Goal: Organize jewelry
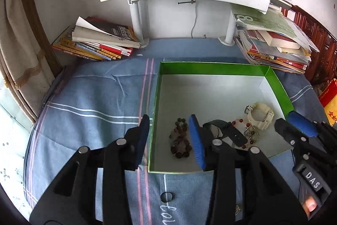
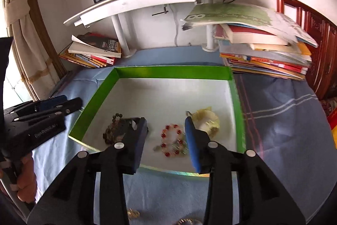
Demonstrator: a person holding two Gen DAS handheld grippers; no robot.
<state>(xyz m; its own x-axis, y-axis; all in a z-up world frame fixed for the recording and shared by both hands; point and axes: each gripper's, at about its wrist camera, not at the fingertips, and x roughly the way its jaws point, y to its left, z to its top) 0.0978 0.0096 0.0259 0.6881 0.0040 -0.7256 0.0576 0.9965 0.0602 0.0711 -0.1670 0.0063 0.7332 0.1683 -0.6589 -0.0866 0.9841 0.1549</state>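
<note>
Jewelry (image 2: pixel 173 140) below both parted, down-tilted grippers (image 2: pixel 166 132)

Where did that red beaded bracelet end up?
The red beaded bracelet lies inside the green box, near its front edge, between the dark bead bracelet and the cream watch.

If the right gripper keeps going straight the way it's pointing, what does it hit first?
Probably the red bead bracelet on the box floor, seen between the open right gripper fingers; depth is unclear.
</note>
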